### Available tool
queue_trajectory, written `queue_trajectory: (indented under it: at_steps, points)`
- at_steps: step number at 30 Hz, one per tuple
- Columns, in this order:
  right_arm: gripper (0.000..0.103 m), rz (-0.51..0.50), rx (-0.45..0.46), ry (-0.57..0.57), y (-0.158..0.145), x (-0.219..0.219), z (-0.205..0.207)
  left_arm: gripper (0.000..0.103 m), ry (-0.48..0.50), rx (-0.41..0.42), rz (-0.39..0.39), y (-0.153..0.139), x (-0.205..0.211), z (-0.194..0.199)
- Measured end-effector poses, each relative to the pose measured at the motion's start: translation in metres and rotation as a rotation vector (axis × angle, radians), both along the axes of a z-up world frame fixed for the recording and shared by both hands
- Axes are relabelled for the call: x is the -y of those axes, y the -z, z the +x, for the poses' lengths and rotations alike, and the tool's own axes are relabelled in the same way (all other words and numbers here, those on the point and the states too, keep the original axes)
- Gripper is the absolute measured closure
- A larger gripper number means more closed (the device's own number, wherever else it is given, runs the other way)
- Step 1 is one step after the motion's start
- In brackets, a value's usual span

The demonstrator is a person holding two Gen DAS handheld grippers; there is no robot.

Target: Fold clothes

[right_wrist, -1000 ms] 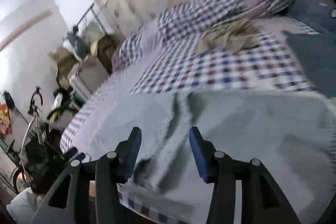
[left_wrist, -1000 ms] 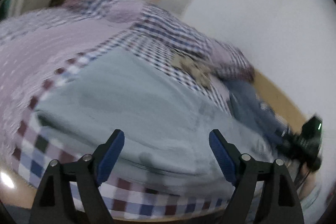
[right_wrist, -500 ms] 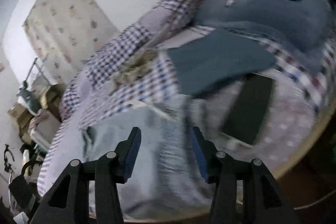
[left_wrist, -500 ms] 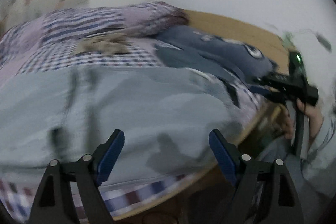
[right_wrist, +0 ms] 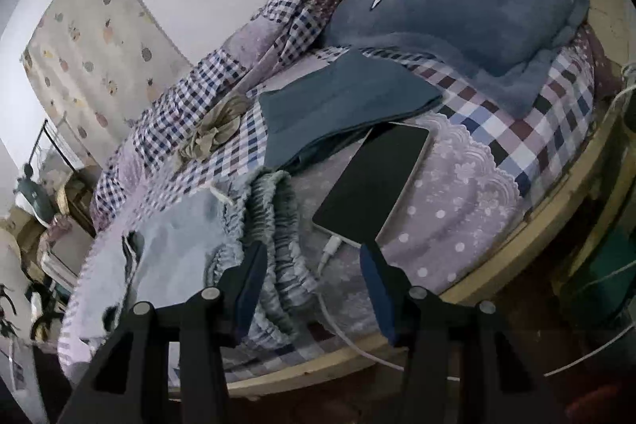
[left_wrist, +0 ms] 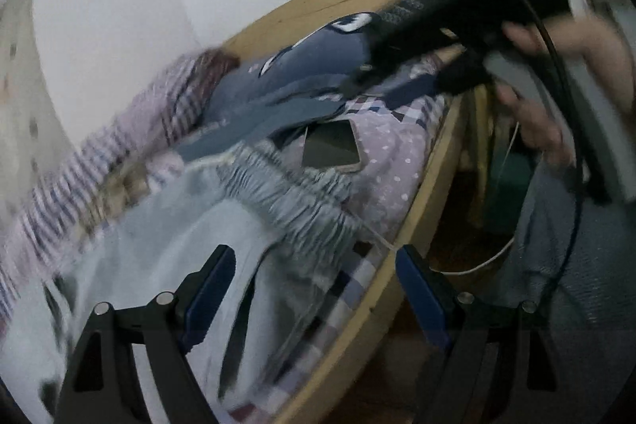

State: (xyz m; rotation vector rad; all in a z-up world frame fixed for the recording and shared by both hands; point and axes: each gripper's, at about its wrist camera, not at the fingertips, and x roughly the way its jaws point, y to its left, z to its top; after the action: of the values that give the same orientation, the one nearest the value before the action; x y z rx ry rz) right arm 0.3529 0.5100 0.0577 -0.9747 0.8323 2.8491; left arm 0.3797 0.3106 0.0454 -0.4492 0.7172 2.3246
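Observation:
A pale grey-blue garment with a gathered elastic waistband [right_wrist: 274, 225] lies spread on the checked bed; it also shows in the left wrist view [left_wrist: 167, 225]. A folded dark blue garment [right_wrist: 338, 106] lies further back on the bed. My left gripper [left_wrist: 314, 289] is open and empty above the garment's edge at the bed rim. My right gripper [right_wrist: 314, 285] is open and empty just above the waistband. The right gripper's body also shows in the left wrist view [left_wrist: 457, 10], held in a hand.
A dark tablet [right_wrist: 373, 185] with a white cable [right_wrist: 338, 320] lies on the bed beside the waistband. A grey plush pillow [right_wrist: 457, 14] sits at the head. The wooden bed rim [right_wrist: 536, 233] runs along the right. Furniture and clutter [right_wrist: 35, 209] stand at the far left.
Both grippers swung right, from over the garment's middle toward its waistband end and the bed's head. The right gripper has opened wider. The left view is blurred by motion.

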Motion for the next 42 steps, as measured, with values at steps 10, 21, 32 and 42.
queue_trajectory:
  at_steps: [10,21,32,42]
  points:
    - [0.05,-0.072,-0.008,-0.014,0.003,-0.008,0.001,0.017,-0.036,-0.142,-0.2,0.041,-0.051,-0.021]
    - [0.05,-0.132,0.024,0.0,0.02,-0.027,0.008,0.035,-0.019,-0.18,-0.293,0.057,-0.057,-0.04]
    - [0.05,-0.148,0.023,-0.048,0.022,-0.019,0.007,0.064,-0.039,-0.019,-0.037,-0.008,-0.022,-0.05]
    - [0.05,-0.257,0.128,-0.111,0.055,0.007,-0.018,0.079,-0.147,0.069,0.154,-0.069,0.027,-0.088]
